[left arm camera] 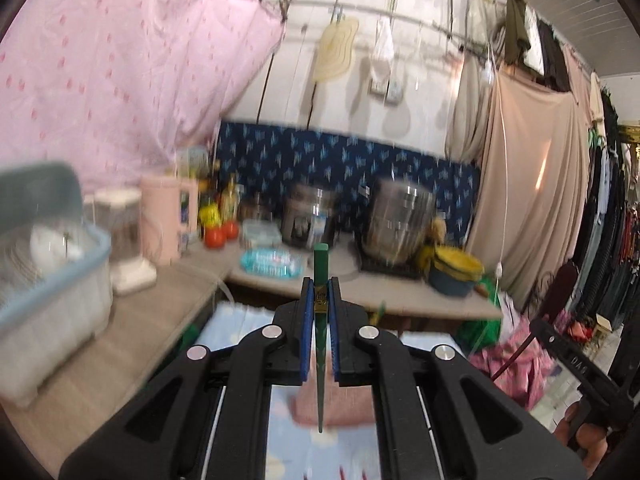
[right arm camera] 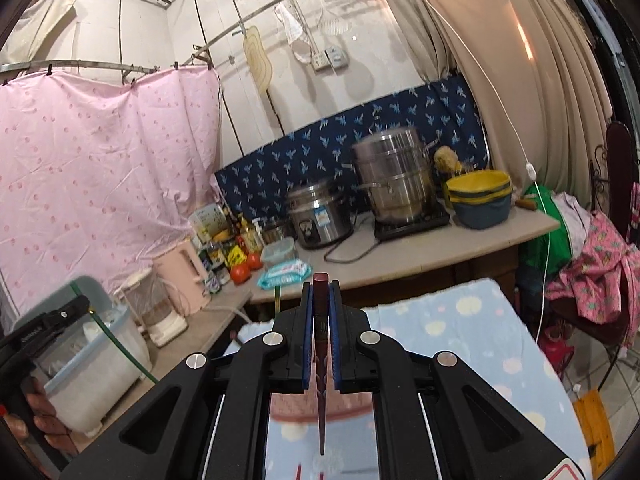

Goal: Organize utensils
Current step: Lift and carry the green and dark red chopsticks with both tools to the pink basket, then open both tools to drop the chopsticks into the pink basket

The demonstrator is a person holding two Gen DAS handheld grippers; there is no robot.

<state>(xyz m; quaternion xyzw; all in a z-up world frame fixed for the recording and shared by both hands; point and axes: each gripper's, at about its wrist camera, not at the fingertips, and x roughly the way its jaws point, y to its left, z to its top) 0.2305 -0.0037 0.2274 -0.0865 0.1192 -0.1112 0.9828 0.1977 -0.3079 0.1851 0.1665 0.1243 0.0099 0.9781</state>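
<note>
My left gripper (left arm camera: 320, 284) is shut on a green chopstick (left arm camera: 321, 340) that stands upright between the blue pads, its thick end up and its thin tip pointing down. My right gripper (right arm camera: 321, 286) is shut on a dark red chopstick (right arm camera: 321, 344), held the same way. Both are held in the air above a table with a light blue spotted cloth (right arm camera: 460, 344). A pink object (left arm camera: 332, 410) lies on the cloth below the left gripper, blurred. The left gripper and its green chopstick (right arm camera: 120, 350) also show at the left edge of the right wrist view.
A light blue dish rack (left arm camera: 52, 280) stands on the counter at the left. A pink kettle (right arm camera: 182, 274), bottles, tomatoes (right arm camera: 246, 268), a rice cooker (right arm camera: 320, 214), a steel pot (right arm camera: 394, 176) and yellow basins (right arm camera: 480, 196) line the counter (right arm camera: 400, 264) behind. Clothes hang at the right.
</note>
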